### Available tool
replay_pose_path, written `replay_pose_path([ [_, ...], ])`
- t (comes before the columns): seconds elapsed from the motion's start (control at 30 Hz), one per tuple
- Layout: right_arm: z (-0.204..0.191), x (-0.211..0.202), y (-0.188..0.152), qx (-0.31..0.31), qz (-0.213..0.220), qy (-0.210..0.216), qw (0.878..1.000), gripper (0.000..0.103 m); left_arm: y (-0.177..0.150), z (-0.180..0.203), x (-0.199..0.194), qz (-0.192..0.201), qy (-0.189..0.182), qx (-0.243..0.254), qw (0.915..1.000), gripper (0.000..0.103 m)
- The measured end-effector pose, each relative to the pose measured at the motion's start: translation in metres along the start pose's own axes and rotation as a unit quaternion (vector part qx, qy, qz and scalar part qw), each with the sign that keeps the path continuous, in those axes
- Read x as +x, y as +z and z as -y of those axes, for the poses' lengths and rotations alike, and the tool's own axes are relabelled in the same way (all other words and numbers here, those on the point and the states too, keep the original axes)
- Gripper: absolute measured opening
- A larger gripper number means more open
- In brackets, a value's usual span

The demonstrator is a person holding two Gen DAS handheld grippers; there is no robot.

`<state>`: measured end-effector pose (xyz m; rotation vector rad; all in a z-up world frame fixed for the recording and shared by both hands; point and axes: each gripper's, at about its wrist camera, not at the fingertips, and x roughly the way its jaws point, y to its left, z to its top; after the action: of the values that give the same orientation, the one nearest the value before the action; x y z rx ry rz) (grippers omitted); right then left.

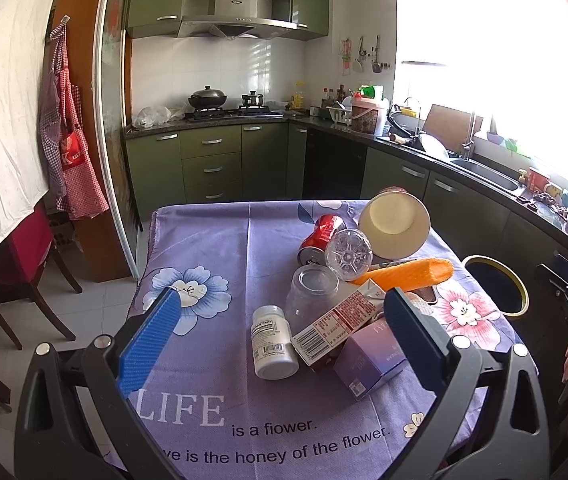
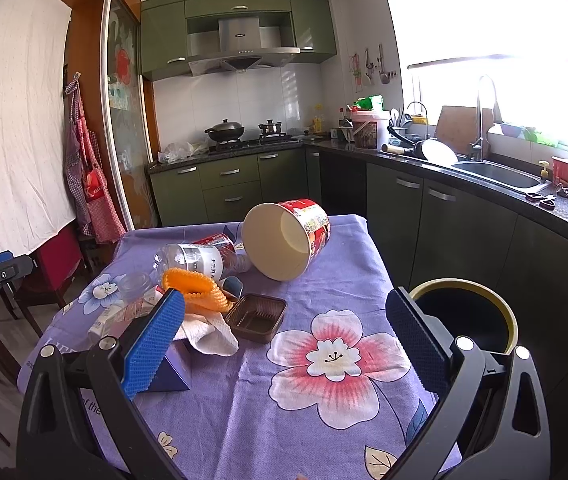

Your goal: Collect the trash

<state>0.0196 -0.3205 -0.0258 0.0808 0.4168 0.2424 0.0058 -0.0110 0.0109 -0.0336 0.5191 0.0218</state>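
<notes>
Trash is lying heaped mid-table while both tools are hovering short of it, so collecting is not yet starting. Left gripper [image 1: 279, 316] is gaping empty before the pill bottle [image 1: 273, 342] and carton [image 1: 338, 320]; right gripper [image 2: 284, 332] is likewise spread, empty, beside the bin [image 2: 514, 320]. Next: closing on one piece. Tablecloth [image 1: 203, 248] is reading "LIFE is a flower."
</notes>
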Motion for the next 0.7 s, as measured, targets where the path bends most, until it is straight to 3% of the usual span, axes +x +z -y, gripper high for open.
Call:
replay_pose_path([
  [0.7,0.0010,0.0066,-0.0018,0.002,-0.010,0.000,1.000,0.099,-0.0087,0.0006,0.0062,-0.004,-0.005,0.000,1.0000,0.097],
])
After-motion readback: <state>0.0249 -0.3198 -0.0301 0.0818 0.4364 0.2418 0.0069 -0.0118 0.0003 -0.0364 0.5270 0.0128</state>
